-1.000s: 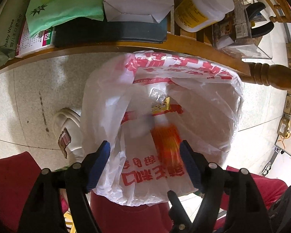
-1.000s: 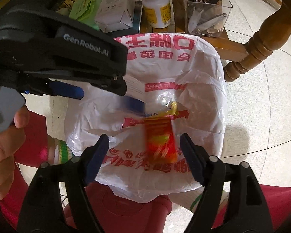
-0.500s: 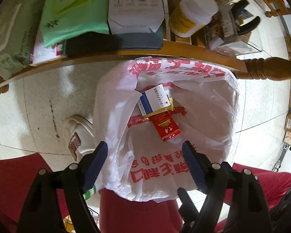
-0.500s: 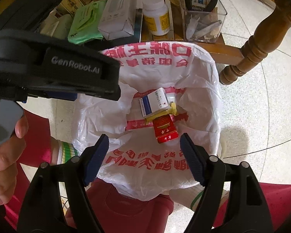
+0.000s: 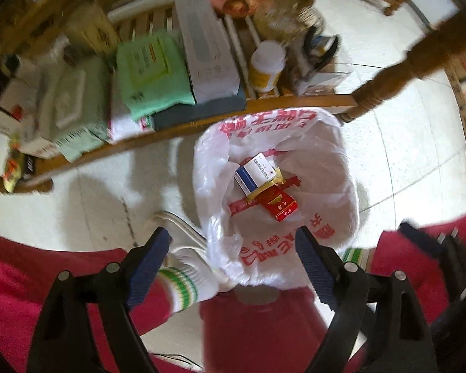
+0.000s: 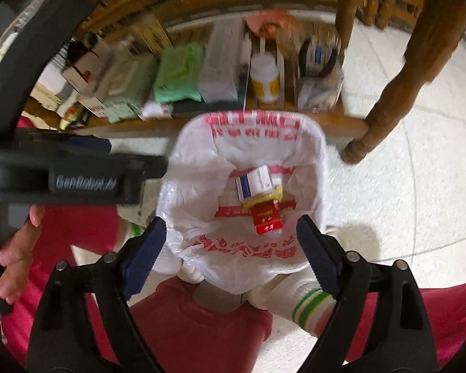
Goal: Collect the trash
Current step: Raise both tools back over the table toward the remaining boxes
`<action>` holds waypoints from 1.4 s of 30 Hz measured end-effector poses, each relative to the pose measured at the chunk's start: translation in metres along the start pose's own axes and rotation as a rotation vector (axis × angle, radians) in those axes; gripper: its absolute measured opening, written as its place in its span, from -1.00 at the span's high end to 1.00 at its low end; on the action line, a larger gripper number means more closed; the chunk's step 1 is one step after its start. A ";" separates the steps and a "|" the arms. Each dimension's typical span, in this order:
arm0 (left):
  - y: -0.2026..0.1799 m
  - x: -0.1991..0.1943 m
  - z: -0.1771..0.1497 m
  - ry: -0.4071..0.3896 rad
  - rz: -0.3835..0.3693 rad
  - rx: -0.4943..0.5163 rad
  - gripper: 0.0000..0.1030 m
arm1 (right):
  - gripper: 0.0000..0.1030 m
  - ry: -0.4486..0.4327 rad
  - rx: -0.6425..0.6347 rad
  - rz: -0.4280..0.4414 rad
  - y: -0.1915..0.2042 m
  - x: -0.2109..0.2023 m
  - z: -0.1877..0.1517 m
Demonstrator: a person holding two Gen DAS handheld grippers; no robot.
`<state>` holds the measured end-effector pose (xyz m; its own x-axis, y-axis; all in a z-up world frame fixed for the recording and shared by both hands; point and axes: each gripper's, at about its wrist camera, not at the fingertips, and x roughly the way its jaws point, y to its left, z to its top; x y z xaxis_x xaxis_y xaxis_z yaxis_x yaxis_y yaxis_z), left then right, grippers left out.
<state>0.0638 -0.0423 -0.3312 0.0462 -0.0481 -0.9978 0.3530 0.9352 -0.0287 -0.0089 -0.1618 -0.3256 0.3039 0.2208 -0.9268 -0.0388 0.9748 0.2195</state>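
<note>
1. Nearest the left wrist camera, the left gripper (image 5: 230, 258) has its jaws spread wide with nothing between them; red trouser legs and a white sock with green stripes (image 5: 183, 279) lie below.
2. The right gripper (image 6: 231, 251) likewise holds its jaws apart and empty. Only the right wrist view shows the left gripper's black body and the hand (image 6: 15, 255) on it, at the left edge.
3. Beyond both, the white bag with red print (image 5: 326, 161) stands open on the floor. Inside lie a red pack (image 5: 279, 206), a yellow wrapper (image 5: 264, 186) and a blue-and-white box (image 5: 254, 172), touching one another.
4. Farther on, a low wooden shelf (image 6: 326, 121) carries a white bottle with yellow label (image 6: 265, 80), a green wipes pack (image 5: 149, 74) and a white carton (image 5: 208, 56).
5. The right view shows the table leg (image 6: 385, 118) down to its foot; the left view cuts it short.
</note>
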 end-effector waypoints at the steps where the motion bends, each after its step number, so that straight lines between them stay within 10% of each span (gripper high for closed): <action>1: -0.001 -0.012 -0.006 -0.018 -0.007 0.020 -0.57 | -0.65 -0.019 -0.013 -0.005 0.000 -0.012 -0.001; 10: 0.028 -0.165 -0.033 -0.203 -0.257 0.051 -0.73 | -0.87 -0.341 -0.120 0.042 -0.006 -0.182 0.009; 16: 0.043 -0.287 -0.014 -0.392 -0.136 0.215 -0.84 | -0.87 -0.491 -0.223 0.044 -0.007 -0.286 0.046; 21: 0.041 -0.341 0.007 -0.401 -0.090 0.346 -0.84 | -0.87 -0.561 -0.269 0.078 -0.008 -0.349 0.078; 32: 0.037 -0.384 0.055 -0.410 -0.014 0.550 -0.84 | -0.87 -0.618 -0.361 0.073 -0.003 -0.417 0.148; 42: 0.018 -0.368 0.092 -0.338 0.002 0.724 -0.84 | -0.87 -0.528 -0.401 0.078 -0.002 -0.400 0.196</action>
<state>0.1392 -0.0405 0.0405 0.2873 -0.2589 -0.9222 0.8666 0.4804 0.1351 0.0560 -0.2578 0.1041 0.7074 0.3454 -0.6167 -0.3993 0.9152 0.0546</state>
